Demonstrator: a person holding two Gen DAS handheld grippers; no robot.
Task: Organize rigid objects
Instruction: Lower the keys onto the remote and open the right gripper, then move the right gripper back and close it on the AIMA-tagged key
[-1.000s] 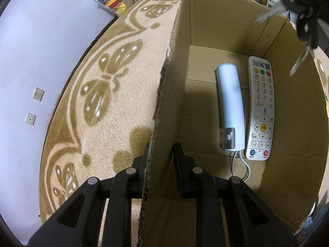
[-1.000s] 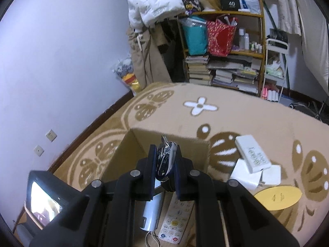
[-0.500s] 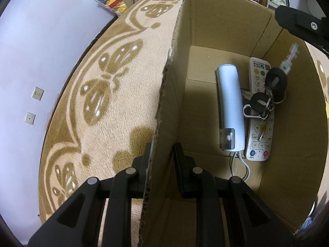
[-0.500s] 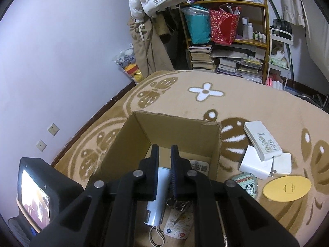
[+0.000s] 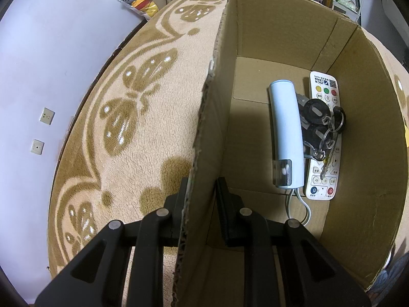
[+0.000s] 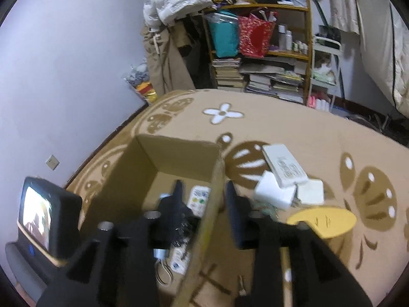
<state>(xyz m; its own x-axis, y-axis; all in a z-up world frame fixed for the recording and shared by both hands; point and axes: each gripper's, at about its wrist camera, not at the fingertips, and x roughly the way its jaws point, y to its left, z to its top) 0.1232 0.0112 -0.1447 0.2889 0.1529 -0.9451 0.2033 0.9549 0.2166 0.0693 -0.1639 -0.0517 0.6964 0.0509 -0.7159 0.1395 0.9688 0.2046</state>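
In the left wrist view an open cardboard box stands on the carpet. On its floor lie a light blue corded device, a white remote and a bunch of black-headed keys, which rests across the remote. My left gripper is shut on the box's left wall. In the right wrist view my right gripper is open and holds nothing; its fingers straddle the right wall of the box. The remote shows between the fingers and the wall.
On the beige patterned carpet, right of the box, lie a white remote-like case, two white blocks, a small pouch and a yellow oval. A cluttered shelf stands at the back. The left gripper's screen unit is at the left.
The right gripper let the keys go; they fell into the box onto the remote. It then opened wide and moved right and down over the box's right wall. The left gripper has held still.
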